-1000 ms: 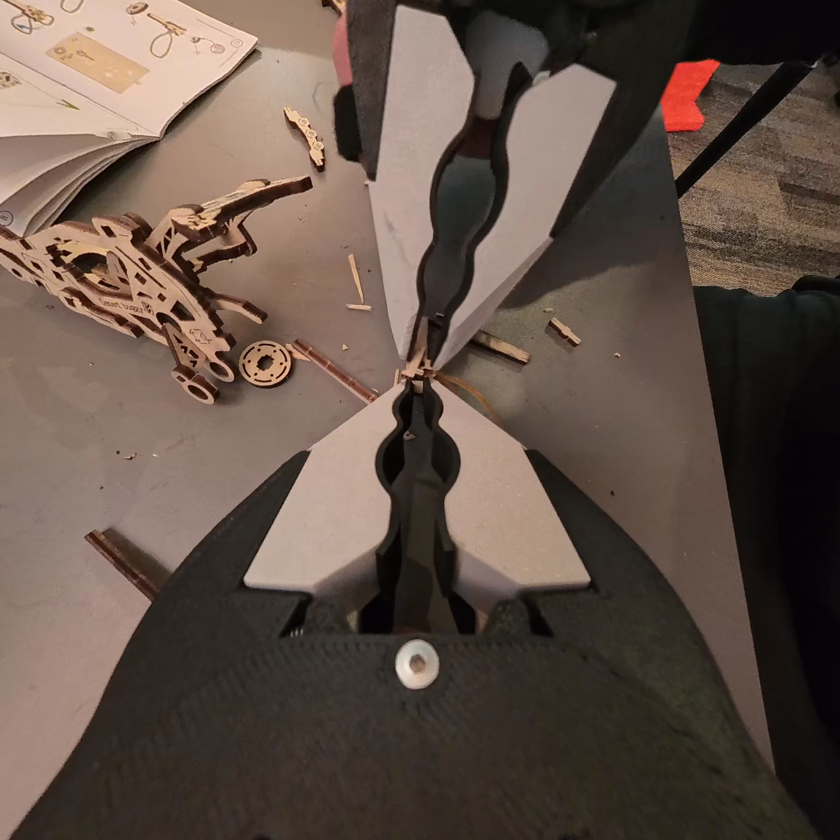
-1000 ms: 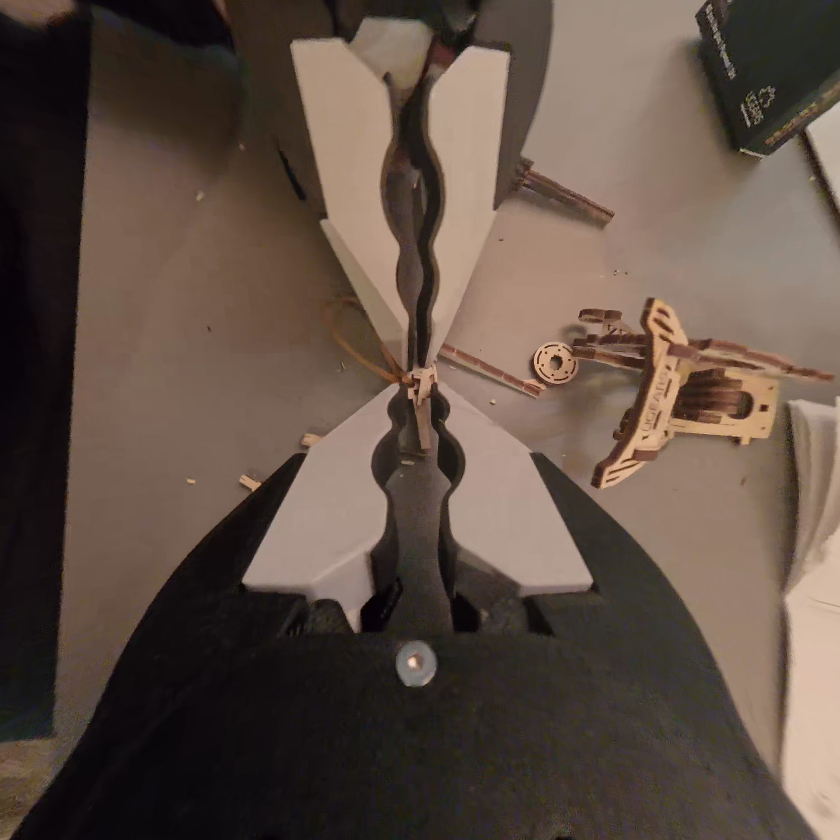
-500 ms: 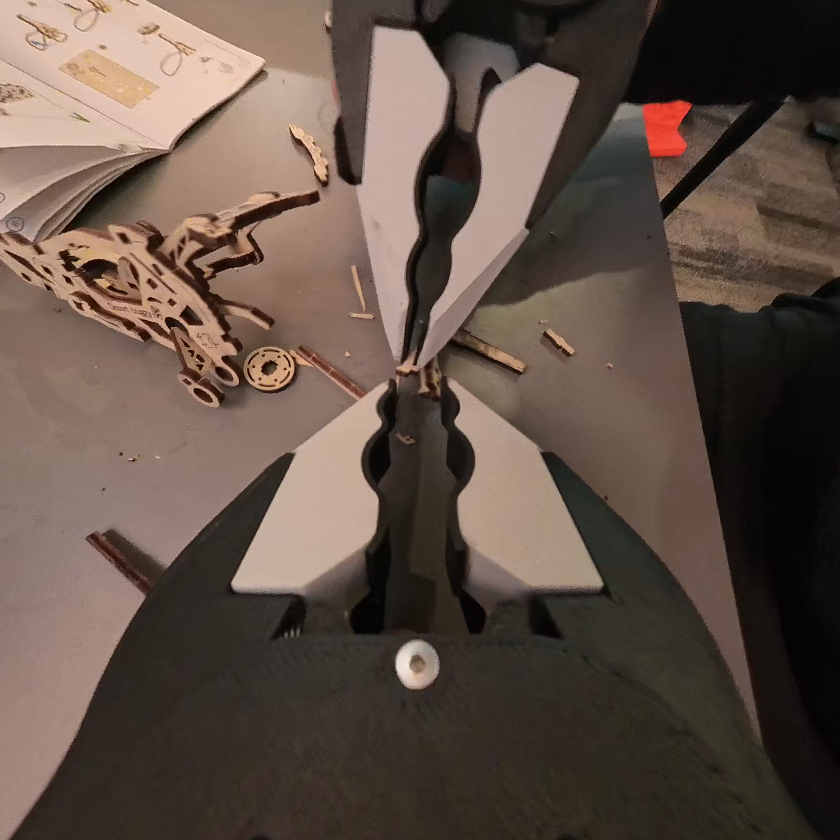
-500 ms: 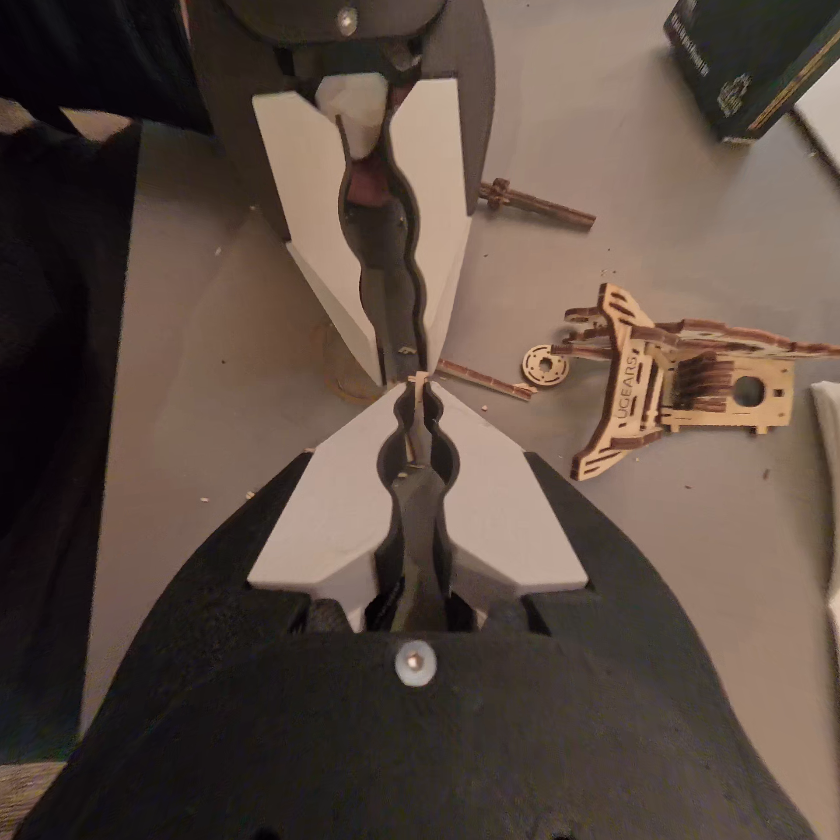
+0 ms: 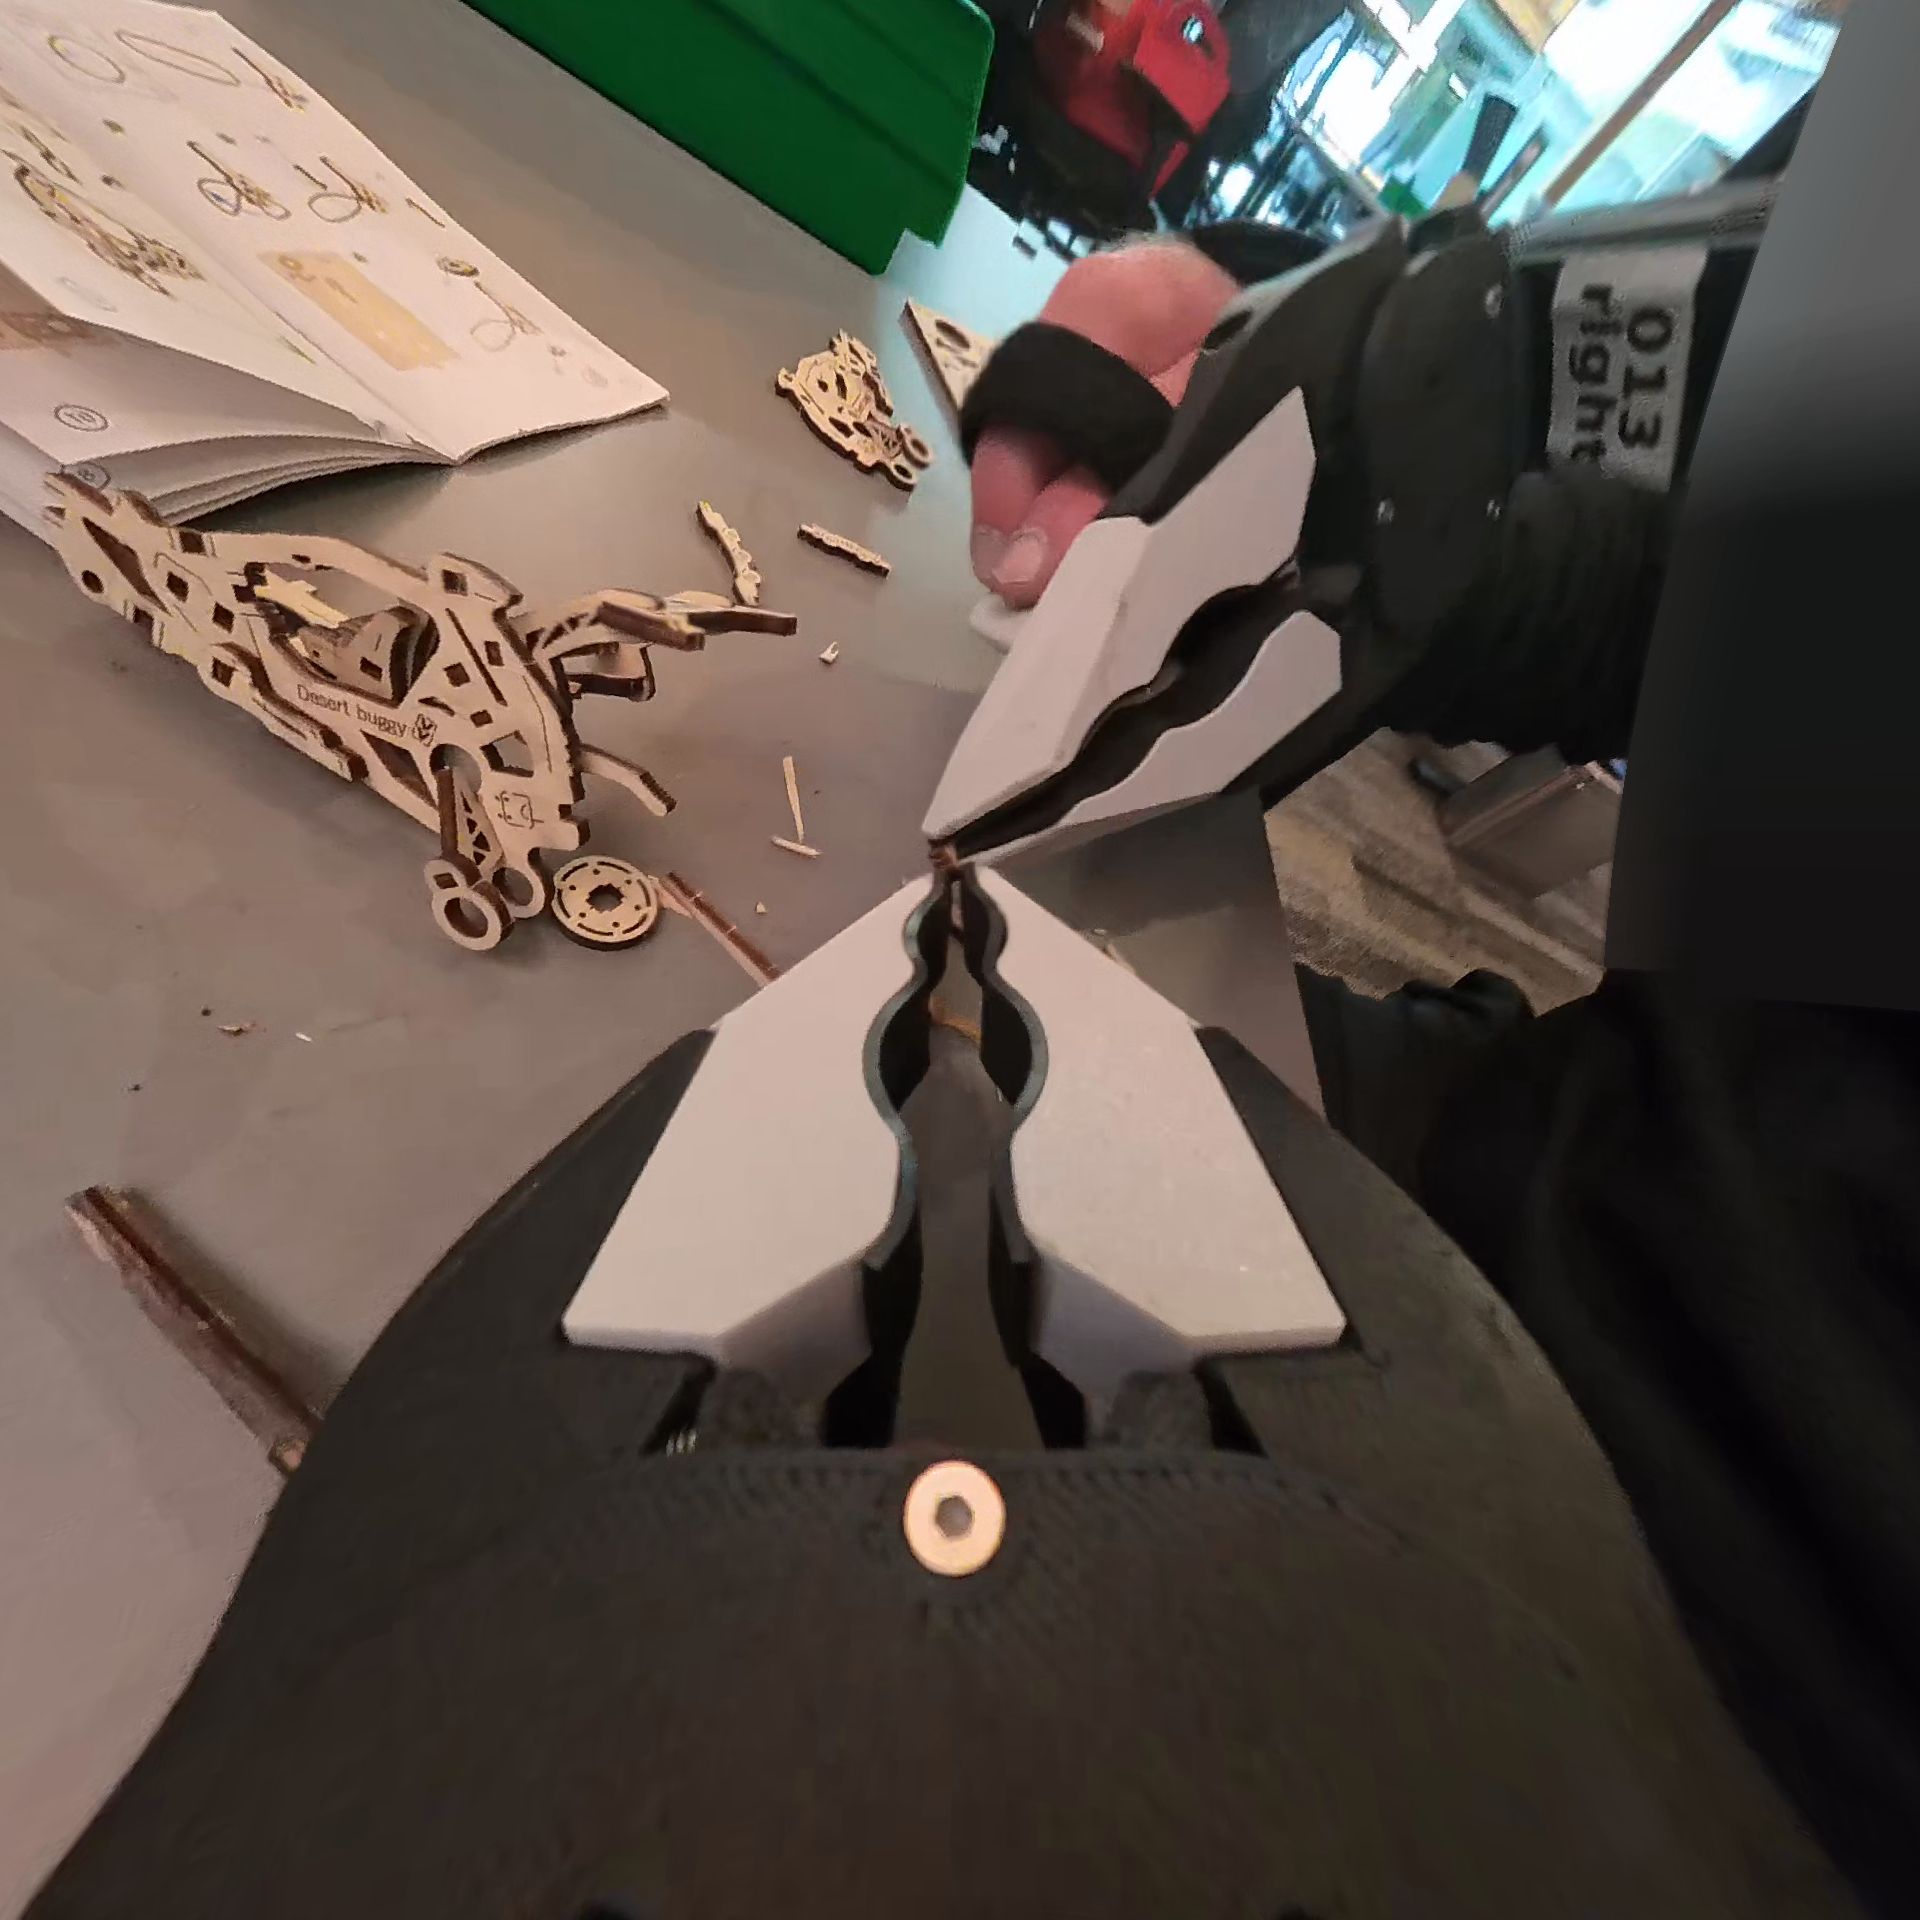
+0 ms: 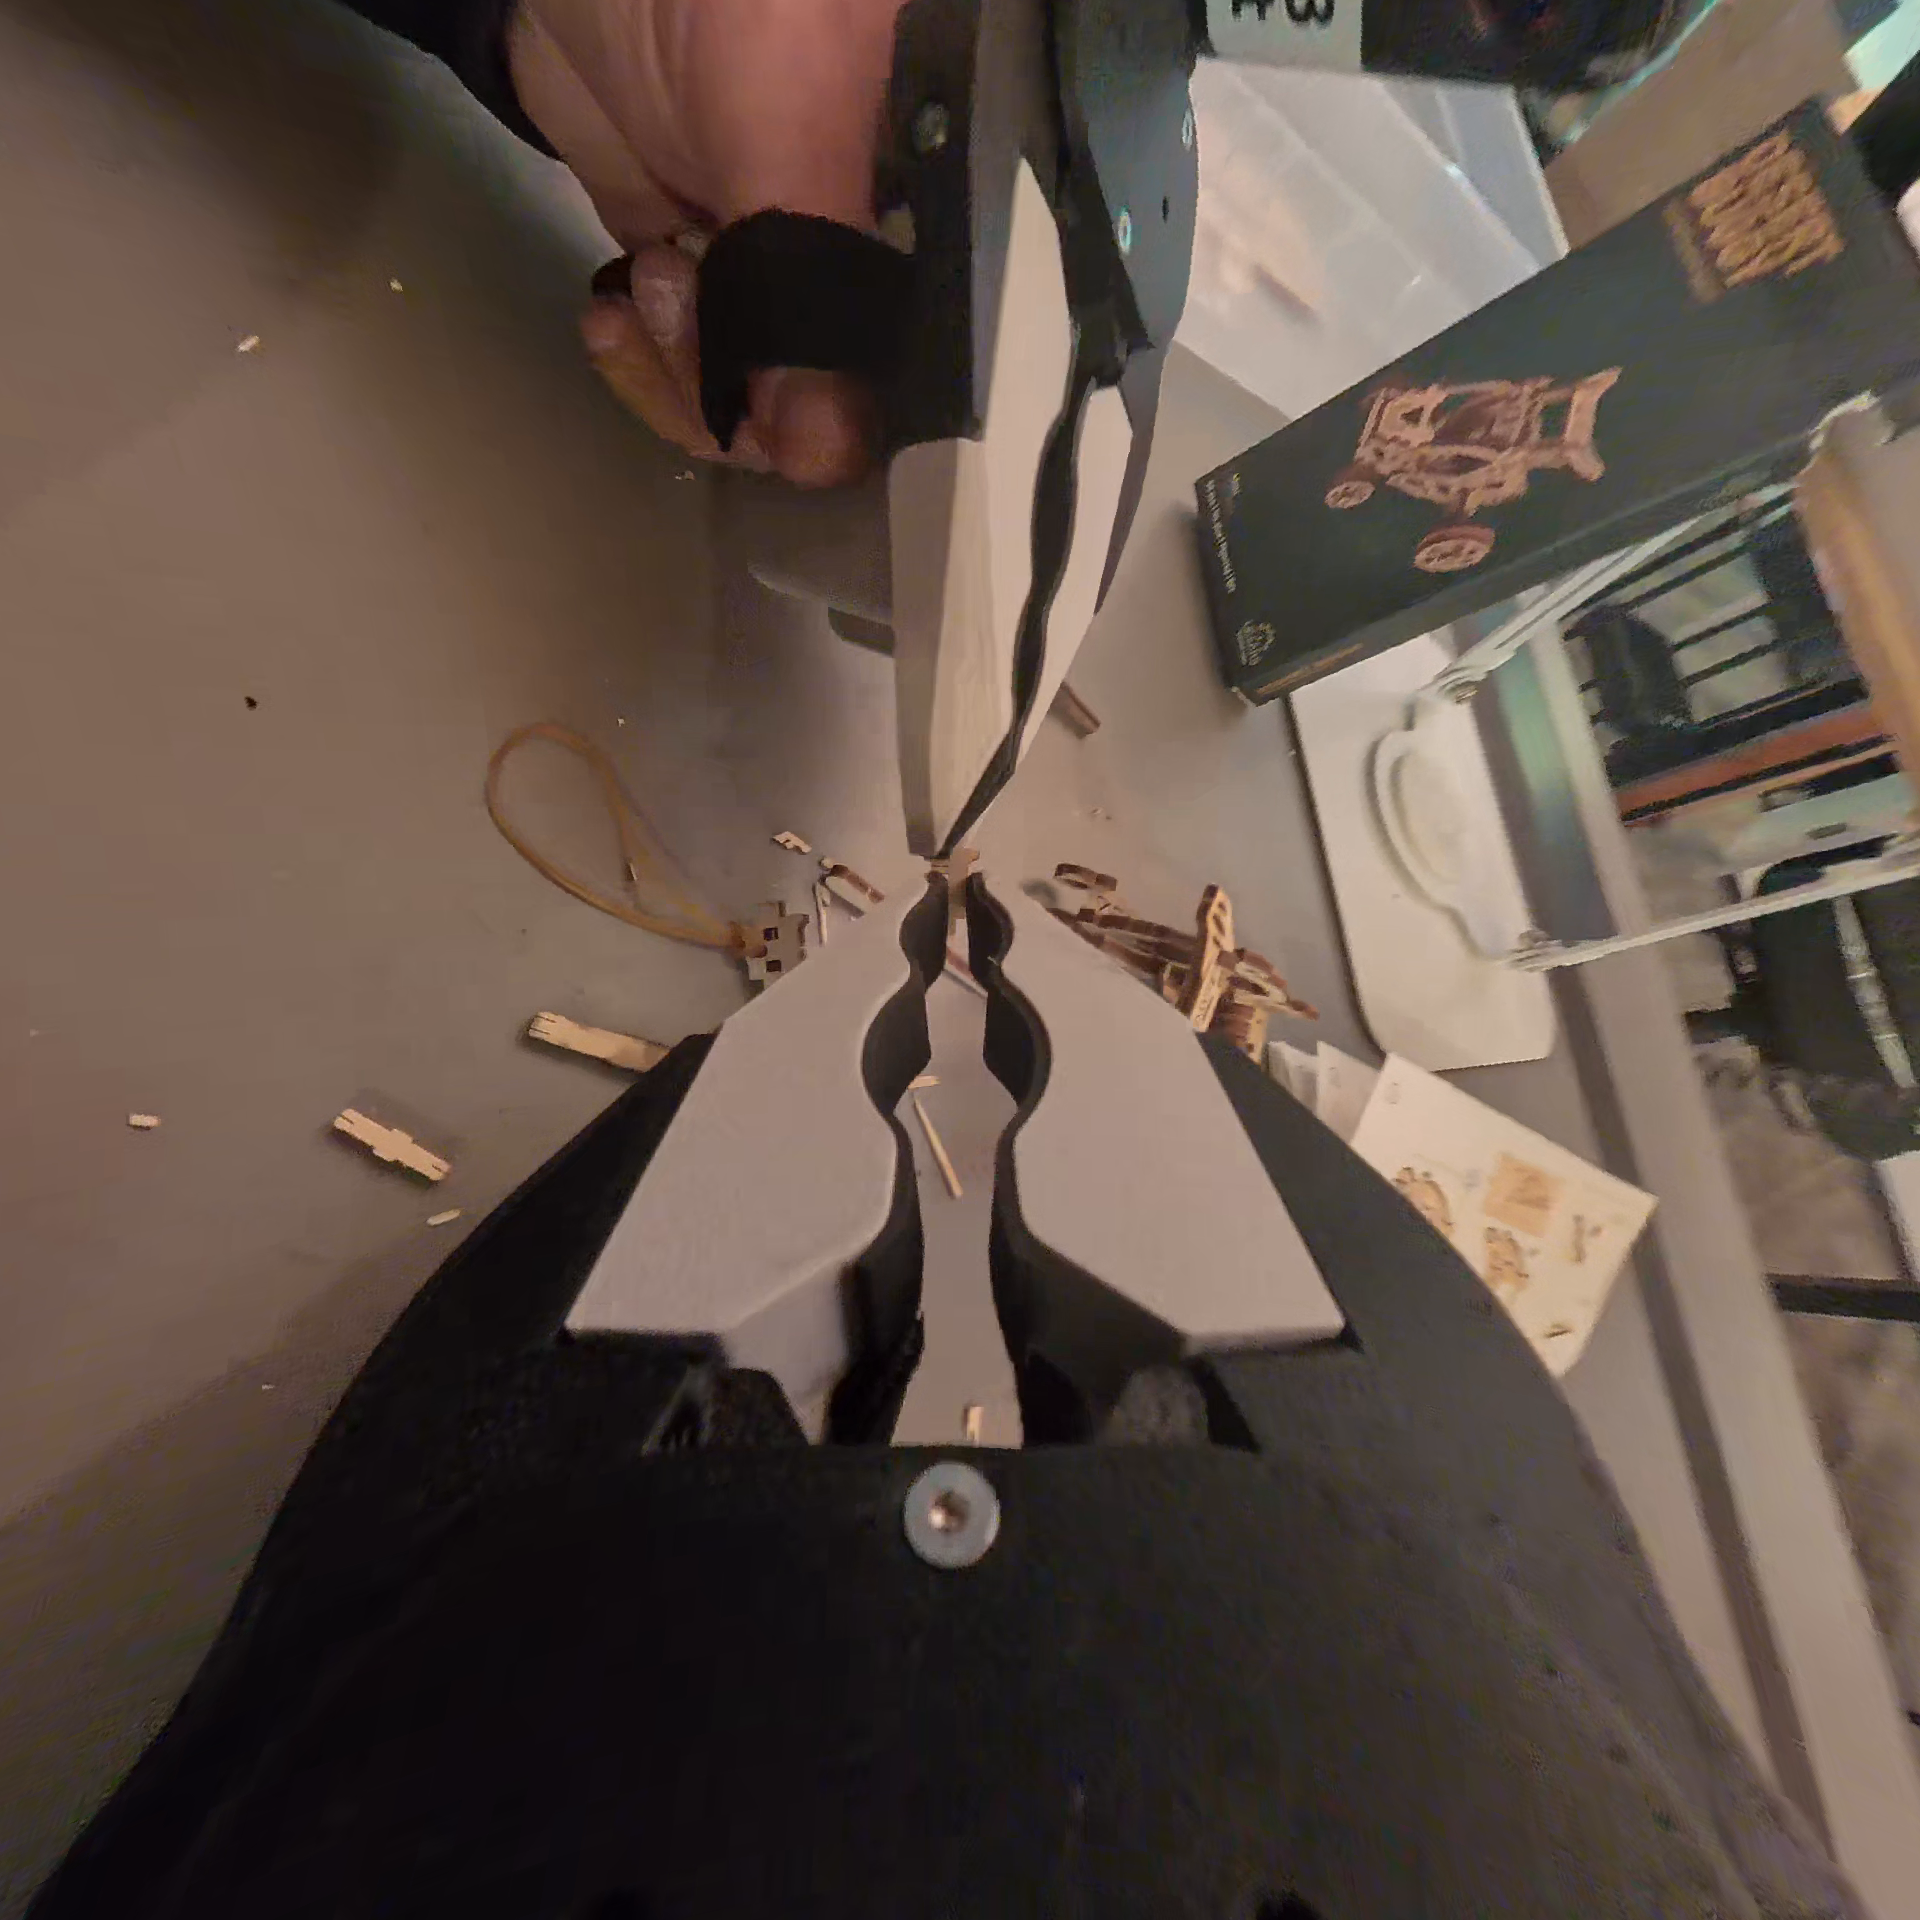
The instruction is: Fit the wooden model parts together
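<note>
Wooden part (image 6: 954,860) pinched tip-to-tip between left gripper (image 5: 951,883) and right gripper (image 6: 948,894), both closed, near buggy (image 5: 343,675).

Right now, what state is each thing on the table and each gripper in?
Left gripper: shut on a tiny wooden piece.
Right gripper: shut on the same piece, tip to tip.
Wooden buggy: part-built, lying on its side.
Booklet: open.
Rubber band: slack on the table.

wrist cameras facing, close, sharing grey table (image 5: 208,1039)
</note>
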A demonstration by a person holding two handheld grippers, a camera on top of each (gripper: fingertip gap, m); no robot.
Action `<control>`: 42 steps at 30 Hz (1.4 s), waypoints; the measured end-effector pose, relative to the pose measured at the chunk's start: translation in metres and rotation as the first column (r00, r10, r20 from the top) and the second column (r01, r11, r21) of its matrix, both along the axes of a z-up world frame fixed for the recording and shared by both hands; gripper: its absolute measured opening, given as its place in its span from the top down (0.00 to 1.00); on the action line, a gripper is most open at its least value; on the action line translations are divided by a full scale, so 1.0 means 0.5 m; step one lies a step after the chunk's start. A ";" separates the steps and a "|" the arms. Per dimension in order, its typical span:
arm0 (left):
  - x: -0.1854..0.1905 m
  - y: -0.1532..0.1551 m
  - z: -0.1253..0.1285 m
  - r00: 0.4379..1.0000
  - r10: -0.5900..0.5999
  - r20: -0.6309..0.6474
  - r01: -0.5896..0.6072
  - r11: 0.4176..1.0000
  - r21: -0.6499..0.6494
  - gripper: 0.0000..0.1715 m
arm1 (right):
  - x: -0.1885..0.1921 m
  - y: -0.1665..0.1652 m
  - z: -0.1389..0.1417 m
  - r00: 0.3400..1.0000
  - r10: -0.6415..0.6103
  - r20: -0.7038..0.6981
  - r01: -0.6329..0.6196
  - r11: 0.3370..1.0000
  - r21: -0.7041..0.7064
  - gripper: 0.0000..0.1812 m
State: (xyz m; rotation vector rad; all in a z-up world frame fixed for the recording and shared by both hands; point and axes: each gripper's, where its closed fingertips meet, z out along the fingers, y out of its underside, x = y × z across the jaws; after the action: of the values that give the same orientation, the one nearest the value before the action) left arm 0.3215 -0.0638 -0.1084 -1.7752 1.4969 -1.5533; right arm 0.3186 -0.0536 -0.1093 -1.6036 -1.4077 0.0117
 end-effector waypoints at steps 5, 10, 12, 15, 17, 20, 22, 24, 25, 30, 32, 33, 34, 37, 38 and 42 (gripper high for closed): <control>0.002 0.000 0.006 1.000 0.010 0.018 -0.009 1.000 -0.029 1.00 | 0.001 -0.001 0.007 1.000 -0.006 0.028 0.004 0.998 0.058 1.00; 0.003 0.006 0.011 0.999 0.032 0.034 -0.031 0.999 -0.044 0.95 | 0.001 -0.002 0.015 1.000 -0.008 0.020 0.007 0.997 0.072 1.00; 0.004 0.003 0.010 0.999 0.029 0.033 -0.027 0.999 -0.038 0.95 | 0.000 -0.002 0.020 1.000 -0.009 0.006 0.008 0.997 0.078 1.00; 0.006 0.000 0.012 0.999 0.027 0.041 -0.026 0.999 -0.032 0.99 | 0.001 -0.001 0.017 1.000 -0.011 0.015 0.009 0.997 0.080 1.00; 0.006 0.001 0.013 0.999 0.030 0.045 -0.029 0.999 -0.033 0.99 | 0.001 0.000 0.018 1.000 -0.011 0.013 0.010 0.997 0.077 1.00; 0.006 0.000 0.015 0.998 0.031 0.052 -0.030 0.999 -0.030 0.99 | 0.000 -0.001 0.020 1.000 -0.008 0.029 0.005 0.996 0.092 1.00; 0.005 -0.001 0.016 0.998 0.029 0.057 -0.028 0.999 -0.021 0.99 | -0.001 -0.003 0.021 1.000 -0.003 0.022 0.001 0.996 0.089 1.00; 0.005 -0.003 0.014 0.998 0.025 0.053 -0.024 1.000 -0.017 0.99 | -0.001 -0.005 0.019 1.000 0.000 0.015 -0.001 0.998 0.070 1.00; 0.005 -0.004 0.016 0.998 0.019 0.058 -0.018 1.000 -0.014 0.99 | -0.001 -0.006 0.020 1.000 0.003 0.006 -0.003 0.998 0.061 0.99; 0.003 -0.016 0.018 0.997 -0.023 0.071 0.021 0.999 0.028 0.99 | -0.002 -0.017 0.023 0.995 0.016 -0.097 -0.024 0.997 -0.078 0.95; 0.003 -0.022 0.018 0.996 -0.047 0.072 0.042 0.997 0.058 0.99 | -0.003 -0.025 0.019 0.990 0.027 -0.137 -0.049 0.986 -0.160 0.95; 0.003 -0.024 0.016 0.996 -0.057 0.067 0.052 0.996 0.077 0.99 | -0.003 -0.029 0.018 0.987 0.034 -0.155 -0.065 0.978 -0.199 0.96; 0.003 -0.025 0.014 0.996 -0.069 0.062 0.062 0.993 0.099 1.00 | -0.004 -0.033 0.018 0.984 0.042 -0.174 -0.082 0.969 -0.233 0.97; 0.000 -0.031 0.007 0.994 -0.105 0.038 0.097 0.981 0.168 1.00 | -0.002 -0.042 0.016 0.975 0.051 -0.218 -0.124 0.935 -0.332 0.99; -0.001 -0.034 0.008 0.992 -0.117 0.038 0.108 0.978 0.181 0.99 | -0.001 -0.043 0.015 0.972 0.052 -0.231 -0.135 0.923 -0.361 0.98; -0.002 -0.040 0.002 0.990 -0.144 0.006 0.138 0.958 0.253 1.00 | -0.009 -0.046 0.018 0.958 0.060 -0.280 -0.178 0.891 -0.418 1.00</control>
State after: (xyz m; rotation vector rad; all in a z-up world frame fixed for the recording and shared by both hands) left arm 0.3205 -0.0839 -0.1073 -1.5304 1.7552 -1.3705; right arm 0.3144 -0.0769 -0.1004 -1.7942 -1.3535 0.6370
